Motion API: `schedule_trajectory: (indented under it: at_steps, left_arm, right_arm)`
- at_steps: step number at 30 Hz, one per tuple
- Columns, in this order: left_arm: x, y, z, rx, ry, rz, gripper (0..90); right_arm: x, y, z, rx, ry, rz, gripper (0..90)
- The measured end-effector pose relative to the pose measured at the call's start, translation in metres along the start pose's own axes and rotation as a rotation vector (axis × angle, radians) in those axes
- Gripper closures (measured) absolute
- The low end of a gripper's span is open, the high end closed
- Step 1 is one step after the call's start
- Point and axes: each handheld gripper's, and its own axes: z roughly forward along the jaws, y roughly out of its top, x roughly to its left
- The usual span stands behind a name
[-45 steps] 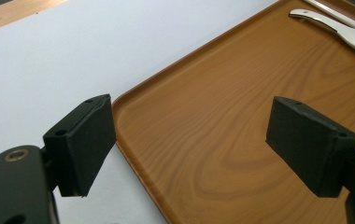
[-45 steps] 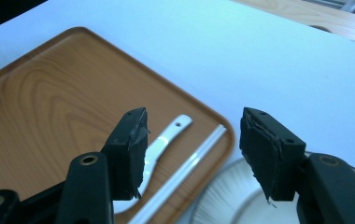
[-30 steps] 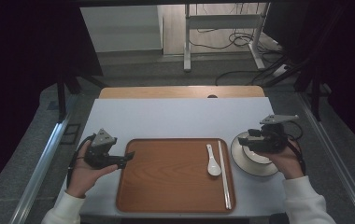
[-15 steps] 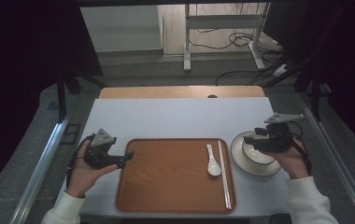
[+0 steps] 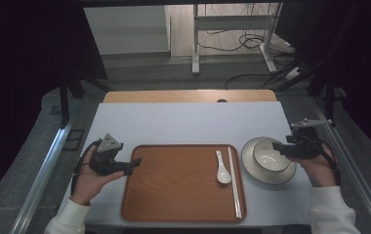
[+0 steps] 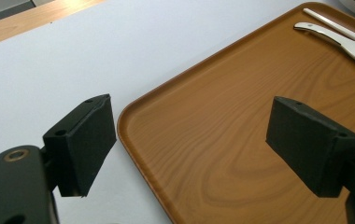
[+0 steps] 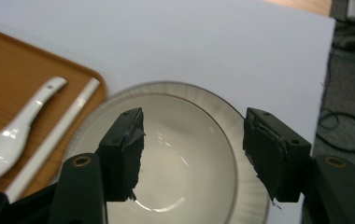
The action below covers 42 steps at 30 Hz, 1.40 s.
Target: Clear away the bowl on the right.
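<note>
Left gripper [image 5: 131, 167]: held in the person's left hand [image 5: 92, 178] at the left edge of the tray [image 5: 174, 204], jaws pointing right toward it. In the left gripper view the jaws stand wide apart with nothing between them; the near left corner of the tray lies below the gap, and one pad [image 6: 86, 140] sits over the white table cover [image 5: 183, 124].

Tray: brown, wood-grained, flat on the cover in front of the person. At its right side lie a white spoon [image 5: 222, 169], bowl end toward the person, and just right of it a pair of white chopsticks [image 5: 234, 180] running along the tray's right rim.

Bowl [image 5: 270, 155]: white, upright, standing on a plate [image 5: 252, 168] on the cover just right of the tray, the plate's rim close to the tray's edge.

Right gripper [image 5: 280, 147]: held in the right hand [image 5: 318, 168] at the right side of the bowl, jaws pointing left over it. In the right gripper view the jaws are released, spread wide above the bowl's hollow, pads [image 7: 126, 154] not pressing on the rim; nothing is gripped.
</note>
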Motion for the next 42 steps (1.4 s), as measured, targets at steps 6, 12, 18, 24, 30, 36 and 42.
schedule_trajectory:
  at_steps: [6, 12, 18, 24, 30, 36, 42]
  left_arm:
    - [0.000, 0.001, 0.000, 0.001, 0.002, 0.002, 15.5]
    - [-0.003, -0.001, 0.002, 0.013, -0.003, 0.008, 15.5]
    - [-0.004, -0.002, 0.002, 0.013, -0.001, 0.007, 15.5]
    - [-0.003, -0.002, 0.002, 0.017, 0.000, 0.010, 15.5]
    - [-0.004, -0.002, 0.002, 0.016, 0.000, 0.003, 15.6]
    - [-0.003, -0.003, 0.002, 0.024, 0.001, 0.009, 15.6]
    - [-0.003, -0.002, 0.002, 0.021, 0.001, 0.007, 15.6]
  right_arm:
    - [-0.013, -0.009, 0.012, 0.051, -0.017, 0.041, 40.4]
    - [-0.024, -0.015, 0.030, 0.137, 0.016, 0.100, 49.6]
    - [-0.027, -0.020, 0.045, 0.233, 0.046, 0.112, 61.3]
    - [-0.030, -0.023, 0.050, 0.261, 0.079, 0.122, 79.6]
    - [-0.033, -0.022, 0.048, 0.244, 0.097, 0.152, 83.1]
    - [-0.029, -0.019, 0.044, 0.220, 0.085, 0.133, 83.4]
    - [-0.027, -0.017, 0.041, 0.199, 0.089, 0.118, 83.1]
